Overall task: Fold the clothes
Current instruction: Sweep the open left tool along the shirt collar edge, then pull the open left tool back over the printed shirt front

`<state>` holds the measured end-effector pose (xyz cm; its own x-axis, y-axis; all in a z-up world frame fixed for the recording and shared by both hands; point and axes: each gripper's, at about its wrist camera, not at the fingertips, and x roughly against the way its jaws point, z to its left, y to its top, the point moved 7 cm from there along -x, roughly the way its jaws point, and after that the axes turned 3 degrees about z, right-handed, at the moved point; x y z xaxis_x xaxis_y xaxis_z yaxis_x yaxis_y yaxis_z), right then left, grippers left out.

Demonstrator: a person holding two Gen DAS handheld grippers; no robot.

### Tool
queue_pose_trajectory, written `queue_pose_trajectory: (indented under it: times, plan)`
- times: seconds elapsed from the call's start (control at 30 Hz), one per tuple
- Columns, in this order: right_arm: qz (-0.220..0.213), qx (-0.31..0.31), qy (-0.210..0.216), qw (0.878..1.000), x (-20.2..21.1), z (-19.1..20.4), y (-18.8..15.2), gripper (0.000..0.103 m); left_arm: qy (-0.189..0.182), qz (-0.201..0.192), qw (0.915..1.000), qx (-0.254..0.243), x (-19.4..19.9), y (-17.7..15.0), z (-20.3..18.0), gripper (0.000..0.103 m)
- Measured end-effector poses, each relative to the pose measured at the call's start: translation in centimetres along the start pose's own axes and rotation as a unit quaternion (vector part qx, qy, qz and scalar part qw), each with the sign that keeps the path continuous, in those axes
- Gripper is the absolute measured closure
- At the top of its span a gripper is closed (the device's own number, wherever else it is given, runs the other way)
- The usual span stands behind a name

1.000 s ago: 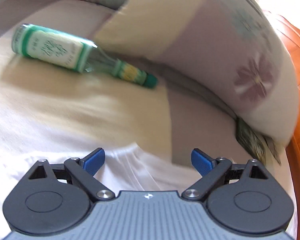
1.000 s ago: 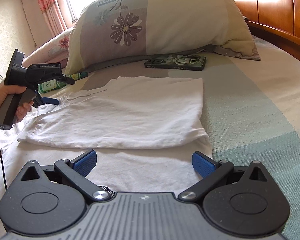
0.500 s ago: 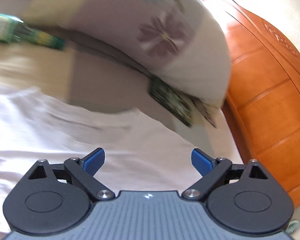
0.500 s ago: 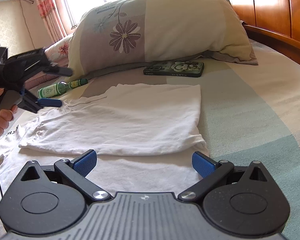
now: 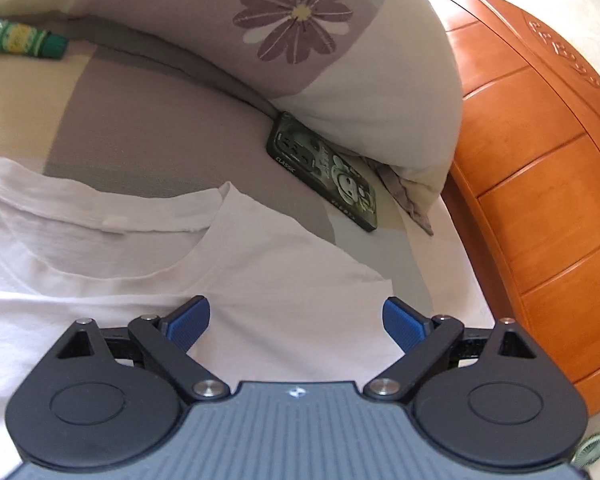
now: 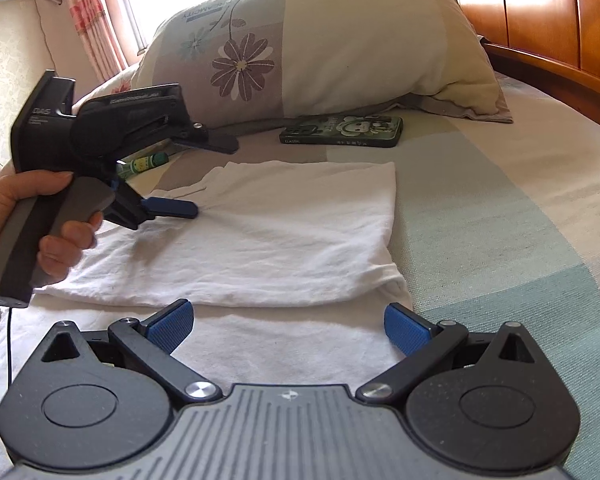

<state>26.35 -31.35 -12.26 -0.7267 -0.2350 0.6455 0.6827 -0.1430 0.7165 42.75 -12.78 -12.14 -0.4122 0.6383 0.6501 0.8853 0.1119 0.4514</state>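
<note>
Now we see a white T-shirt (image 6: 268, 236) lying flat on the bed (image 6: 500, 216), partly folded, with 1 layer doubled over another so that a fold edge runs across just ahead of our right gripper (image 6: 286, 326). That gripper hovers low over the near part of the shirt, its 2 blue pads spread wide and nothing between them.

Our left gripper (image 5: 296, 318) sits above the shirt's collar end; the round neckline (image 5: 112, 240) lies just ahead of it and to its left. Its blue pads are also wide apart and hold nothing. From the right wrist view, we see this same tool gripped by a hand (image 6: 32, 216), with 1 blue finger (image 6: 172, 207) reaching out low over the shirt's left side; we cannot tell whether it touches the cloth.

Beyond the shirt, a floral pillow (image 6: 332, 52) rests against the wooden headboard (image 5: 540, 184). A phone in a green cartoon case (image 6: 342, 131) lies just in front of the pillow, its far edge tucked partly under it in the left wrist view. A green bottle (image 5: 24, 40) lies on its side on the bed, near the pillow's other end.
</note>
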Motion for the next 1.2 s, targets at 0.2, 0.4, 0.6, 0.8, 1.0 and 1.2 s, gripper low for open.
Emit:
queue_pose_trajectory:
  times: [0.2,0.4,0.6,0.8,1.0,1.2]
  plan:
    - [0.0,-0.003,0.001,1.0,0.0,-0.1,0.1,0.0,0.037,-0.023,0.9985,-0.034,5.5,-2.9,2.6,0.01]
    - [0.002,-0.002,0.006,1.0,0.0,0.3,0.0,0.0,0.102,-0.032,0.994,-0.024,9.8,-6.4,8.2,0.01]
    - [0.005,0.01,0.005,1.0,-0.1,0.8,-0.2,0.0,0.125,-0.045,0.9903,-0.04,11.6,-6.0,8.5,0.01]
    - [0.006,0.0,0.006,1.0,-0.1,0.5,-0.1,0.0,0.119,-0.043,0.9919,-0.013,11.6,-6.2,7.9,0.01]
    - [0.003,-0.001,0.013,1.0,0.2,0.5,0.0,0.0,0.114,-0.002,0.9934,0.013,10.5,-8.4,7.5,0.01]
    - [0.009,0.002,0.005,1.0,-0.2,0.0,0.0,0.0,0.132,-0.009,0.9911,-0.006,14.5,-8.4,4.4,0.01]
